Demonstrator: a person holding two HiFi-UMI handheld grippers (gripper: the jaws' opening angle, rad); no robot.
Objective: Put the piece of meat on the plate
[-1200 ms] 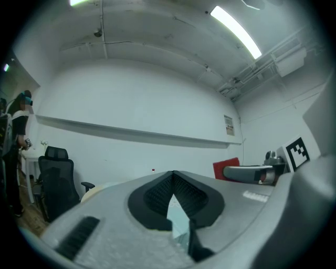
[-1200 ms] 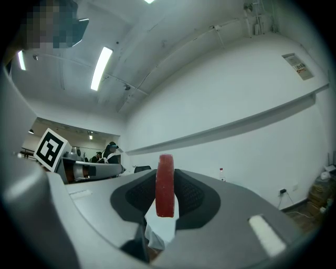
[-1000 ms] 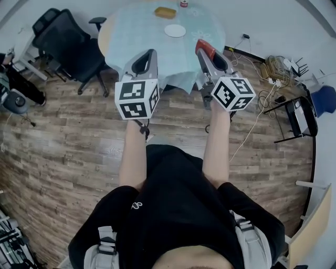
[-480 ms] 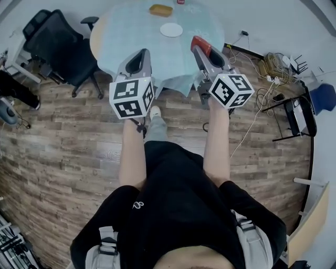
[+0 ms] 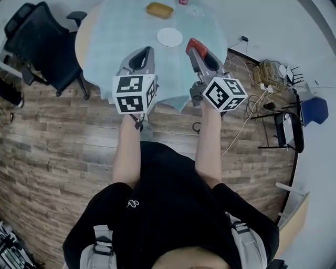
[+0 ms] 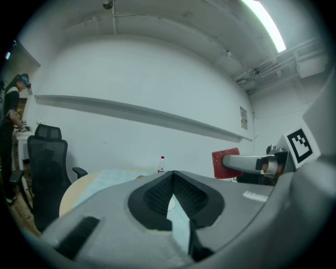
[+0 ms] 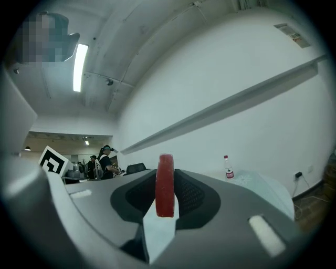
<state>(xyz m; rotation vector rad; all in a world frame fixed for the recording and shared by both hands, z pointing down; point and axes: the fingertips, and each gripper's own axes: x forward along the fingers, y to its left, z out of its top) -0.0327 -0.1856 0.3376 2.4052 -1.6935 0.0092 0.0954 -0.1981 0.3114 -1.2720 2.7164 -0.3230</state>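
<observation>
In the head view, the white plate [image 5: 169, 37] lies on a round table with a pale blue cloth [image 5: 115, 31]. The piece of meat [image 5: 193, 44], a flat red slab, stands on edge between the jaws of my right gripper [image 5: 195, 48], which is shut on it above the table's near edge, short of the plate. The right gripper view shows the meat [image 7: 165, 185] pinched upright. My left gripper [image 5: 145, 52] hangs beside it to the left, jaws closed tip to tip with nothing in them [image 6: 172, 176]. The left gripper view catches the red meat [image 6: 226, 163] off to the right.
A yellow-brown tray [image 5: 159, 9] sits beyond the plate, and a small bottle [image 6: 161, 164] stands at the table's far side. A black office chair [image 5: 39, 39] is left of the table. Cables [image 5: 268, 71] and a dark folding stand [image 5: 289, 123] lie right, on the wooden floor.
The person has stepped toward the table. Both grippers have moved forward from over the floor to above the table's near edge, the right one still holding the meat.
</observation>
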